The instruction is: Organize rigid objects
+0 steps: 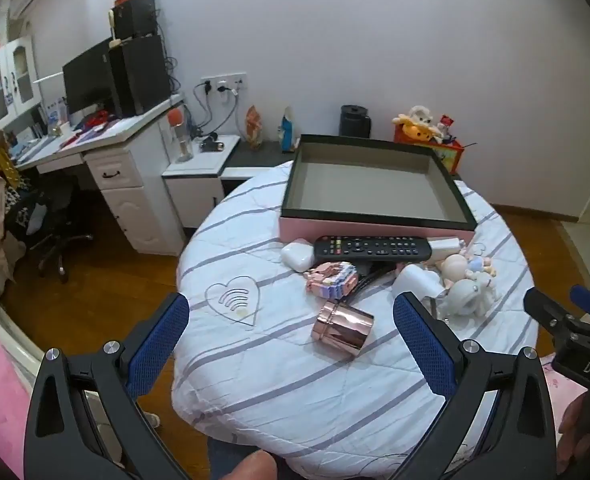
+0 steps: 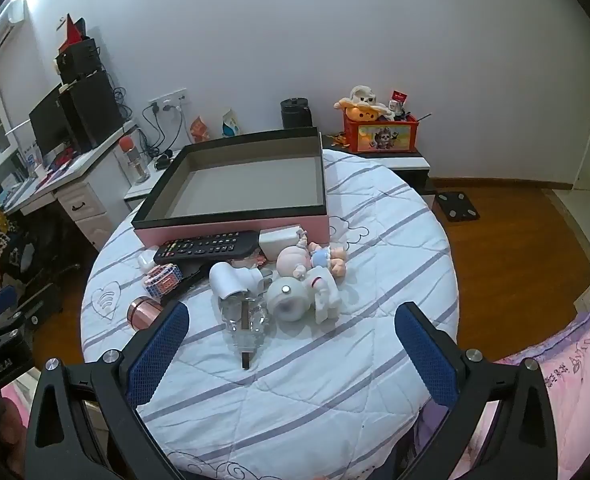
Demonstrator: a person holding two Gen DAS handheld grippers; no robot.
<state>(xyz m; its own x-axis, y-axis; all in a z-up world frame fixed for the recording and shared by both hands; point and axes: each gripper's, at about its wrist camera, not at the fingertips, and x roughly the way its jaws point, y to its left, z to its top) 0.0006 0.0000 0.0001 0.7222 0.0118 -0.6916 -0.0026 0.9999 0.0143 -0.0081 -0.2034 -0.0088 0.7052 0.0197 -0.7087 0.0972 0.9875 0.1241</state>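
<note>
- Pink-sided box [image 1: 375, 184] is sitting empty at centre frame; remote [image 1: 371, 249], cup [image 1: 343, 330] and doll [image 2: 315, 258] are lying below it on the table [image 1: 255, 380].
- Left claw [image 1: 291, 344] and right claw [image 2: 291, 354] are both gaping wide, gripping nothing.
- Shiny cup is likely rolling away if pinched off-centre.

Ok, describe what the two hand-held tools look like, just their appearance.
Both look the same: the left tool and right tool have black angular frames with silver round bolts, and two fingers faced with blue textured pads. White lettering, too partial to read surely, marks the black body of the right tool seen from the left camera.
</note>
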